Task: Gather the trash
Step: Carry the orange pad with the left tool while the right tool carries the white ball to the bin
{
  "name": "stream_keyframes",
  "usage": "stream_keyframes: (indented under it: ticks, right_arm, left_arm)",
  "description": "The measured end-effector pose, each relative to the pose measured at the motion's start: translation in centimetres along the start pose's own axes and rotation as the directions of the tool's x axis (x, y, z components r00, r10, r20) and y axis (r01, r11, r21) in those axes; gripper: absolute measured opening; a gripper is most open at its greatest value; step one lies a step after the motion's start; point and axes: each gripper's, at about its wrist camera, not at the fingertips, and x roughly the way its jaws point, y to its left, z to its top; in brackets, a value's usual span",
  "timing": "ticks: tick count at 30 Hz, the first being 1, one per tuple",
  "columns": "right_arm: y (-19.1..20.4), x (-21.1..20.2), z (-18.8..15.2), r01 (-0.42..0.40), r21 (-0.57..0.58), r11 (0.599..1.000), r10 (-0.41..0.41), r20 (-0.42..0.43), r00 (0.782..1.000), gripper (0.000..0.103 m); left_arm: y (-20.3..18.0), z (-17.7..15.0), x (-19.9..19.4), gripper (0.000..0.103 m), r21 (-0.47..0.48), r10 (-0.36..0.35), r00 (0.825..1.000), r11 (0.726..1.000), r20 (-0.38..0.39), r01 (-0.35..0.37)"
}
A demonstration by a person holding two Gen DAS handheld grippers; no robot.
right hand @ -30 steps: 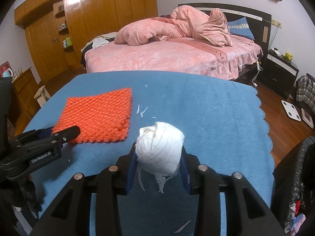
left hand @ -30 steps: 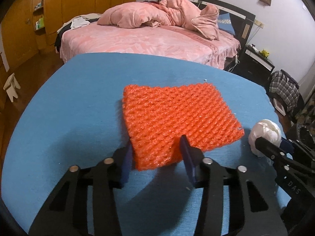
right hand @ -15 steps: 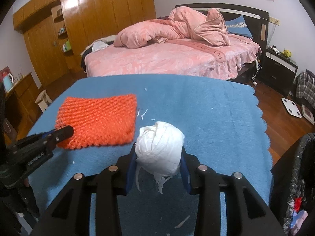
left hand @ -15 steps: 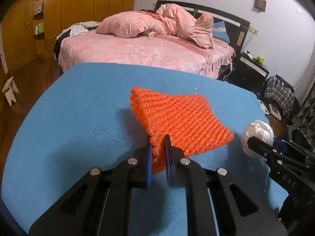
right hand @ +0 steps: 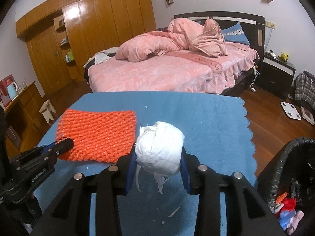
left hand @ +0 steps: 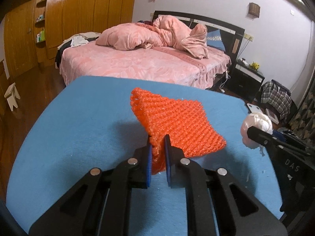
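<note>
Left tongs pinch the orange mesh (lifted); right tongs clamp the white wad.

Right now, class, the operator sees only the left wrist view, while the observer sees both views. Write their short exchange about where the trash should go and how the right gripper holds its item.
Operator: My left gripper pinches the orange mesh. Is there a bin?
Observer: Yes, a black-lined bin stands just past the blue table's right edge.
Operator: Is it empty?
Observer: No, colourful scraps lie inside.
Operator: How is the white wad held?
Observer: The right gripper is shut on it, with a pad on each side.
</note>
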Motion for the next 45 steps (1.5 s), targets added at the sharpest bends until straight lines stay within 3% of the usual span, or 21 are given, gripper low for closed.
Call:
stream_keyframes:
  ticks: [12,24,45]
  right_arm:
    - [-0.9,-5.0,0.5,-0.002,0.001,1.0,0.002,0.059,0.998,0.039]
    - [-3.4,-10.6,0.0,0.011,0.012,1.0,-0.013,0.11,0.994,0.039]
    - [-11.6,-19.4,-2.2,0.148,0.084,0.985,-0.162,0.193,0.968,0.039]
  left_arm:
    - [-3.3,0.8,-4.2,0.01,0.047,-0.024,0.998,0.999,0.066,0.021]
    - [-7.5,0.2,-7.9,0.01,0.087,-0.092,0.99,0.993,0.103,0.083]
    - [-18.4,-1.3,-10.7,0.01,0.217,-0.257,0.959,0.949,0.117,0.228]
